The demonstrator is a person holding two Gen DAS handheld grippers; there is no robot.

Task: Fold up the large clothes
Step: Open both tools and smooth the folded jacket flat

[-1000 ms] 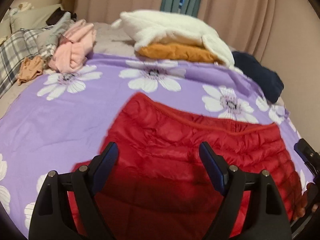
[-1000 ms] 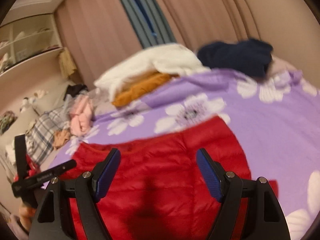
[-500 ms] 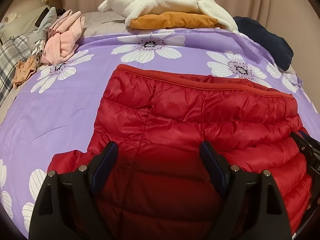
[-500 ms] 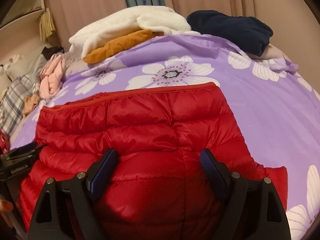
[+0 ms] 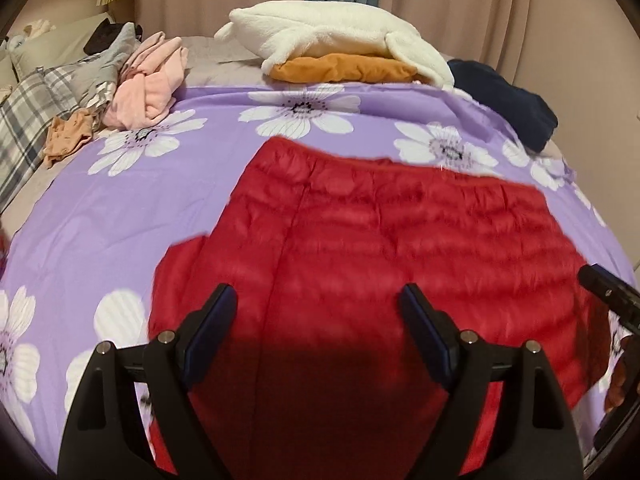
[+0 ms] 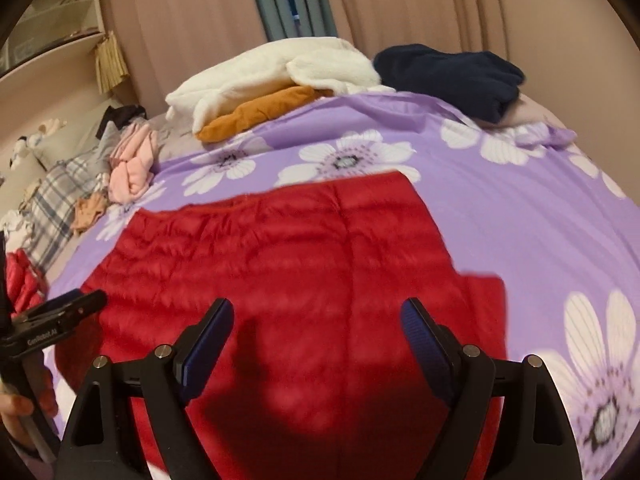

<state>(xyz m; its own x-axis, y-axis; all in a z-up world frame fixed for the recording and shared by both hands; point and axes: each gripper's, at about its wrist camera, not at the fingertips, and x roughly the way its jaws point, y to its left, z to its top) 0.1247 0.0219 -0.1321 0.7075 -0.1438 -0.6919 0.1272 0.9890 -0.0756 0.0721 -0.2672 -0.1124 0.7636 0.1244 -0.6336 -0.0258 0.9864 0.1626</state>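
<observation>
A red quilted puffer jacket (image 5: 392, 240) lies folded flat on the purple flowered bedspread (image 5: 120, 208); it also shows in the right wrist view (image 6: 280, 256). My left gripper (image 5: 318, 312) is open and empty, held above the jacket's near left part. My right gripper (image 6: 318, 324) is open and empty above the jacket's near right part. A sleeve edge sticks out at the jacket's left (image 5: 180, 256) and at its right (image 6: 484, 292). Each gripper shows at the edge of the other's view: the right one (image 5: 608, 292), the left one (image 6: 52, 320).
At the far side lie a white fleece (image 5: 332, 32) on an orange garment (image 5: 344, 68), a navy garment (image 5: 504, 100), a pink garment (image 5: 148, 84) and plaid and grey clothes (image 5: 36, 108). Curtains hang behind. Shelves (image 6: 48, 20) stand at the left.
Both grippers have risen and drawn back from the jacket, which now looks smaller and lies flat. They stayed open throughout.
</observation>
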